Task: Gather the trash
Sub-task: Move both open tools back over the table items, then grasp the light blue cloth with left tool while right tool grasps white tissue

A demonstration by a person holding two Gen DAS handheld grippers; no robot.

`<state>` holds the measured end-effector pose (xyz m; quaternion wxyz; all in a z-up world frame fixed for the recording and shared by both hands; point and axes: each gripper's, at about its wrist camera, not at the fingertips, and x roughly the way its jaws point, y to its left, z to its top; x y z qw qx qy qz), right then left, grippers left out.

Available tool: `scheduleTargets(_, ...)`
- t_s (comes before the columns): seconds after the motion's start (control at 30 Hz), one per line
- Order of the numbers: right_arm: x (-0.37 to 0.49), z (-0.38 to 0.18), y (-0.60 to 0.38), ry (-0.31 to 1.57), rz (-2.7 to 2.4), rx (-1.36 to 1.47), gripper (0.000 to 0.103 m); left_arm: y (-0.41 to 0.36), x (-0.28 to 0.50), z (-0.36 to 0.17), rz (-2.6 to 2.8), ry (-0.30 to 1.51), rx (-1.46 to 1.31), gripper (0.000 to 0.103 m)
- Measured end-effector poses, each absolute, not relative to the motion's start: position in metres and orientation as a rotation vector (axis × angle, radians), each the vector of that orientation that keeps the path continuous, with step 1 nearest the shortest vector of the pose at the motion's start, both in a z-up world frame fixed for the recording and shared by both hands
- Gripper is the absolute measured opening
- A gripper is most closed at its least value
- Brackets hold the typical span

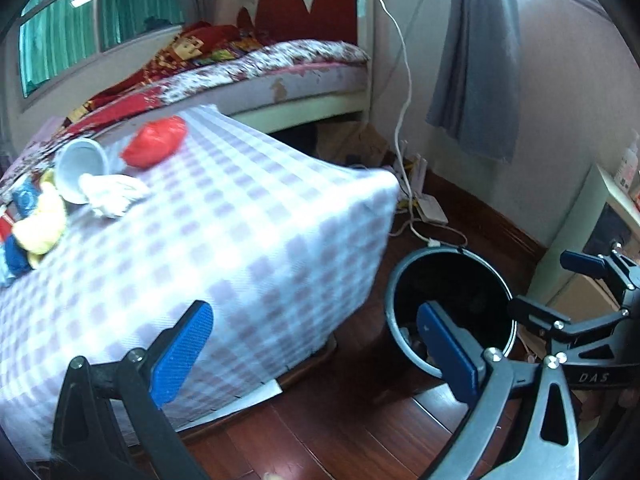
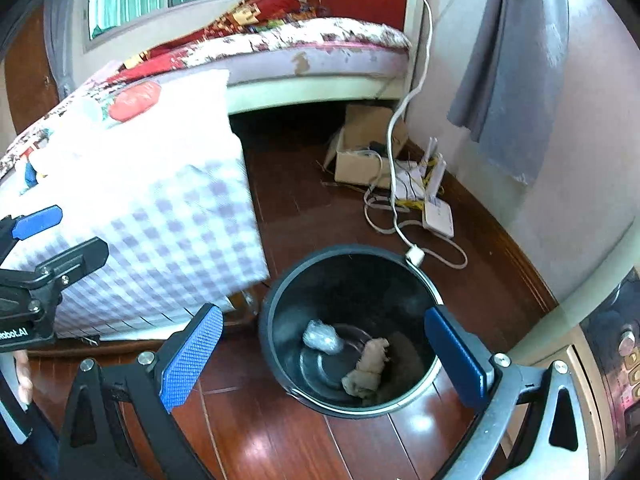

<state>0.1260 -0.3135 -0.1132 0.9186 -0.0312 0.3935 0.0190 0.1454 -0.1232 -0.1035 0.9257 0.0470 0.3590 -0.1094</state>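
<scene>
Right tongs (image 2: 322, 360) nearest the lens, jaws wide apart w/ nothing between the blue pads, hanging over the trash bin (image 2: 276, 332) on the wood floor (image 2: 304, 216). Bin's black, open top; inside at its bottom a crumpled clear wrapper (image 2: 323, 339) at abt 10 o'clock and a beige tissue wad (image 2: 370, 368) at abt 4 o'clock, close together, can't tell if touching. Left tongs (image 1: 316, 354) also spread wide, empty, one pad over the desk edge, other over the bin rim, which sits at 4 o'clock of that view. Desk (image 1: 224, 240) has a lilac checked cloth, stands just beside the bin. Still on the desk, far end at abt 10 o'clock: white paper cup (image 1: 78, 168) tipped on its side, crumpled white tissue (image 1: 114, 194) touching it, red plastic bag (image 1: 156, 142) a bit further back at 11. Yellow & blue soft items (image 1: 38, 226) at the desk's left edge, blurred. Beyond the bin at 1 o'clock, white cable (image 2: 400, 216) and cardboard box (image 2: 362, 148) on the floor. Furthest: bed (image 1: 288, 68) w/ red headboard, grey curtain (image 1: 476, 60) at 1 o'clock
</scene>
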Motion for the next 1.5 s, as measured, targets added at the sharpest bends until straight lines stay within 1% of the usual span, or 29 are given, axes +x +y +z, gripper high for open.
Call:
scheduleTargets(0.17, 0.120, -0.085, -0.283, 0.699, 0.108, -0.030, 0.102, -0.090, 0.137, -0.085, -0.183, 0.697, 0.075, 0.102)
scheduleTargets(0.27, 0.125, -0.075, -0.258, 0.738, 0.177, -0.045, 0.102, -0.068, 0.132, -0.074, -0.143, 0.678, 0.078, 0.102)
scheduleTargets(0.33, 0.127, -0.067, -0.237, 0.719, 0.246, -0.039, 0.102, -0.051, 0.128, -0.068, -0.111, 0.672, 0.079, 0.102)
scheduleTargets(0.47, 0.135, -0.058, -0.195, 0.694, 0.323, -0.078, 0.102, -0.007, 0.126, -0.065, -0.078, 0.720, 0.025, 0.102)
scheduleTargets(0.7, 0.157, -0.051, -0.125, 0.665, 0.441, -0.111, 0.102, 0.077, 0.117, -0.062, 0.072, 0.698, -0.064, 0.102)
scheduleTargets(0.73, 0.157, -0.049, -0.119, 0.664, 0.451, -0.115, 0.101, 0.092, 0.118, -0.063, 0.101, 0.699, -0.080, 0.102)
scheduleTargets(0.83, 0.169, -0.048, -0.093, 0.660, 0.484, -0.141, 0.094, 0.120, 0.122, -0.067, 0.140, 0.705, -0.098, 0.102)
scheduleTargets(0.9, 0.179, -0.048, -0.078, 0.662, 0.502, -0.156, 0.093, 0.140, 0.126, -0.069, 0.176, 0.702, -0.108, 0.102)
scheduleTargets(1.0, 0.196, -0.048, -0.059, 0.656, 0.522, -0.177, 0.087, 0.172, 0.138, -0.073, 0.238, 0.698, -0.134, 0.102)
scheduleTargets(1.07, 0.209, -0.048, -0.047, 0.657, 0.529, -0.188, 0.084, 0.188, 0.148, -0.076, 0.259, 0.703, -0.160, 0.101)
scheduleTargets(1.13, 0.224, -0.049, -0.036, 0.661, 0.527, -0.197, 0.082, 0.209, 0.162, -0.080, 0.277, 0.703, -0.206, 0.090)
scheduleTargets(1.17, 0.234, -0.050, -0.029, 0.667, 0.531, -0.199, 0.080, 0.215, 0.167, -0.082, 0.280, 0.708, -0.220, 0.089)
scheduleTargets(1.23, 0.247, -0.055, -0.021, 0.680, 0.533, -0.212, 0.078, 0.224, 0.179, -0.085, 0.283, 0.711, -0.233, 0.082)
scheduleTargets(1.37, 0.267, -0.066, -0.005, 0.710, 0.538, -0.252, 0.069, 0.234, 0.198, -0.087, 0.273, 0.713, -0.244, 0.080)
scheduleTargets(1.43, 0.277, -0.072, 0.002, 0.721, 0.540, -0.263, 0.068, 0.236, 0.207, -0.088, 0.262, 0.717, -0.249, 0.080)
scheduleTargets(1.5, 0.284, -0.077, 0.008, 0.732, 0.531, -0.283, 0.067, 0.237, 0.214, -0.090, 0.259, 0.728, -0.250, 0.077)
